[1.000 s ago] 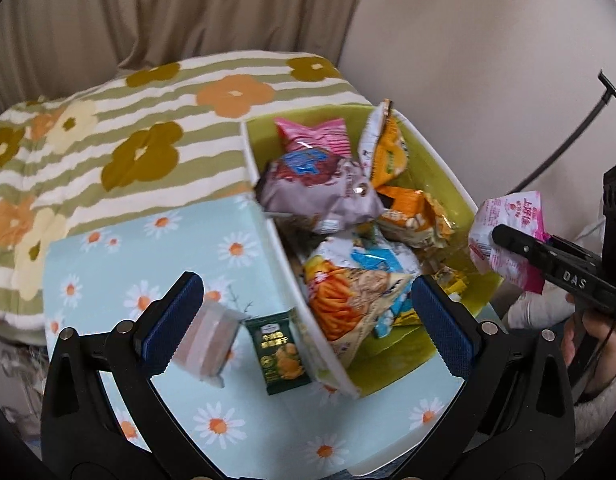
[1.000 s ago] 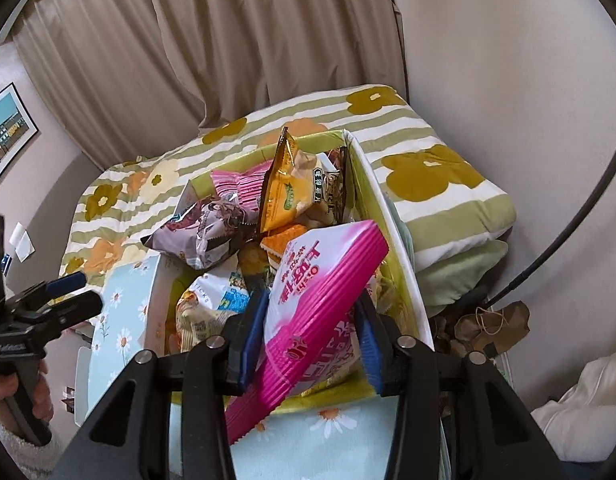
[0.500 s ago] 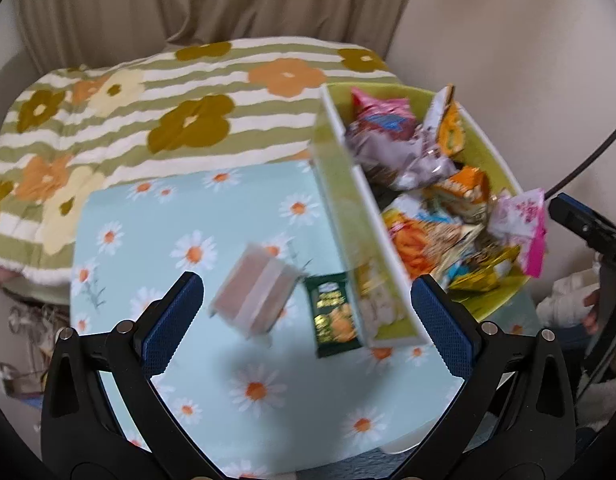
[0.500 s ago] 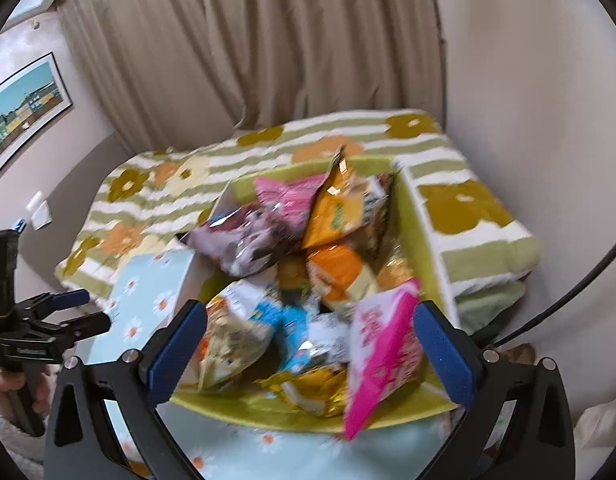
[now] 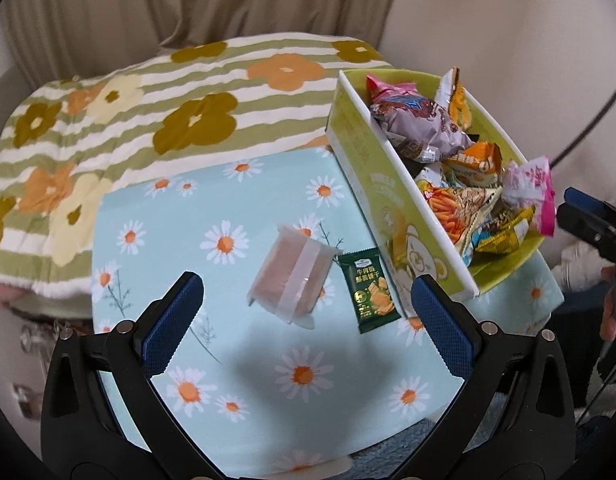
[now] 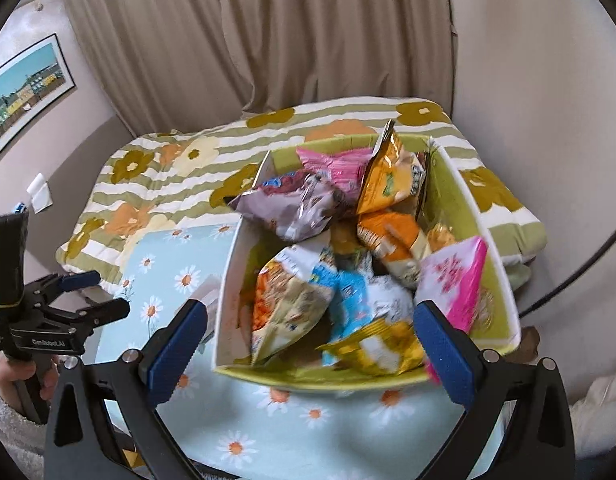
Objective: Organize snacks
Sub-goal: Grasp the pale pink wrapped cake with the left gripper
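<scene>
Both claws wide open, nothing gripped: left claw [image 5: 308, 312] over the counter [image 5: 236, 356], right claw [image 6: 312, 340] over the snack bin [image 6: 460, 184]. Pink snack bag [image 6: 452, 280] sits in the bin at 3 o'clock; translucent pink packet [image 5: 292, 276] and green biscuit pack [image 5: 372, 292] lie on the counter at the bin's 9 o'clock.

1 green box [image 5: 372, 148] is seen on the table [image 5: 244, 360], and about 9 snack bags can be counted piled inside it, though some are partly hidden. 2 packets are counted outside it: 1 pale pink packet [image 5: 292, 276] and 1 dark green packet [image 5: 370, 290]. 2 grippers are seen, each with 2 blue-padded fingers [image 5: 172, 324].
</scene>
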The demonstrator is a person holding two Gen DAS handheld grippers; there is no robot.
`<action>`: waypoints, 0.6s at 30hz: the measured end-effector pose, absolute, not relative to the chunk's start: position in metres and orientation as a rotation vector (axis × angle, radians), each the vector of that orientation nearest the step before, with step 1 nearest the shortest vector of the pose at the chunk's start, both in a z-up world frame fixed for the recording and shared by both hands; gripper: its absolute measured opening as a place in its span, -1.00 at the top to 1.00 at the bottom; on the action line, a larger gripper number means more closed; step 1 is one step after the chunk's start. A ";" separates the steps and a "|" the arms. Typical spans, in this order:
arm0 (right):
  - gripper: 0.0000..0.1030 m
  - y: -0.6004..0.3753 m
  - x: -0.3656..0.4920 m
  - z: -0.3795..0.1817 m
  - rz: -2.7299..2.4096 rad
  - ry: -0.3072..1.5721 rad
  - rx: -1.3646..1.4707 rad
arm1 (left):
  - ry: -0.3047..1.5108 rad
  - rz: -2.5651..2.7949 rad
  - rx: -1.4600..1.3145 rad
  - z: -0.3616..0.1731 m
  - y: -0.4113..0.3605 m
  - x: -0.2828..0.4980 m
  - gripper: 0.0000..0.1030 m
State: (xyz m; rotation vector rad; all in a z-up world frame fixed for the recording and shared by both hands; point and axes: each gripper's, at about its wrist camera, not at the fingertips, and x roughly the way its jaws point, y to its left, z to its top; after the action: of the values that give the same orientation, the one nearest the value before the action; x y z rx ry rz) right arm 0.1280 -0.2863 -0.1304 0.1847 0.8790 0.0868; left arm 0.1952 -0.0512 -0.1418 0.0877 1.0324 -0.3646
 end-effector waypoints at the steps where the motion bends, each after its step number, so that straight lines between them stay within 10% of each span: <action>1: -0.99 -0.282 0.126 -0.131 0.078 0.881 0.197 | 1.037 -0.378 0.093 -0.142 -0.048 0.196 -1.00; 18: -0.99 -0.177 0.083 -0.169 -0.073 0.872 0.208 | 1.098 -0.606 0.227 -0.176 -0.020 0.224 -1.00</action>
State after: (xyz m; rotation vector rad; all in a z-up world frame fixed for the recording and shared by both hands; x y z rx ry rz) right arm 0.0835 -0.1770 -0.1688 0.2076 0.8720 -0.0735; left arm 0.2245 -0.0199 -0.1758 0.2272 1.0981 -0.6063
